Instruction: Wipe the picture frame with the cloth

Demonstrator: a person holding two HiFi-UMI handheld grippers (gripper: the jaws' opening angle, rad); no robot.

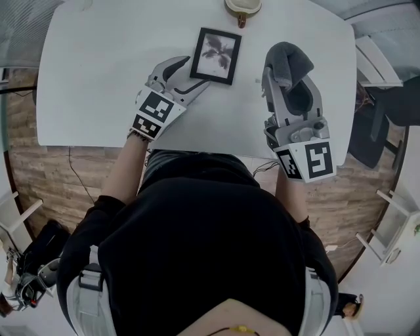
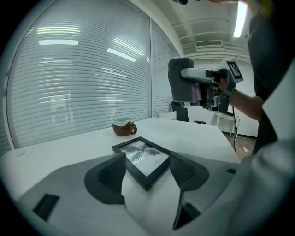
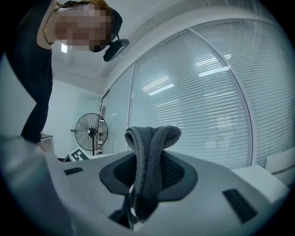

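Note:
A black picture frame [image 1: 216, 56] with a dark plant print lies flat on the white table [image 1: 92, 85]. My left gripper [image 1: 190, 73] is open at the frame's near left corner. In the left gripper view that corner of the frame [image 2: 143, 159] sits between the two dark pads [image 2: 112, 173], and neither presses on it. My right gripper [image 1: 289, 69] hovers to the right of the frame, shut on a folded grey cloth [image 1: 289, 59]. In the right gripper view the cloth [image 3: 150, 156] stands up, pinched between the jaws. The left gripper view also shows the cloth [image 2: 180, 85] held high.
A brown cup [image 1: 243, 6] stands at the table's far edge, beyond the frame, and shows as the cup [image 2: 123, 127] in the left gripper view. Window blinds run along the far side. White racks [image 1: 377, 59] and cables stand off the table's right end. A fan [image 3: 90, 131] stands behind.

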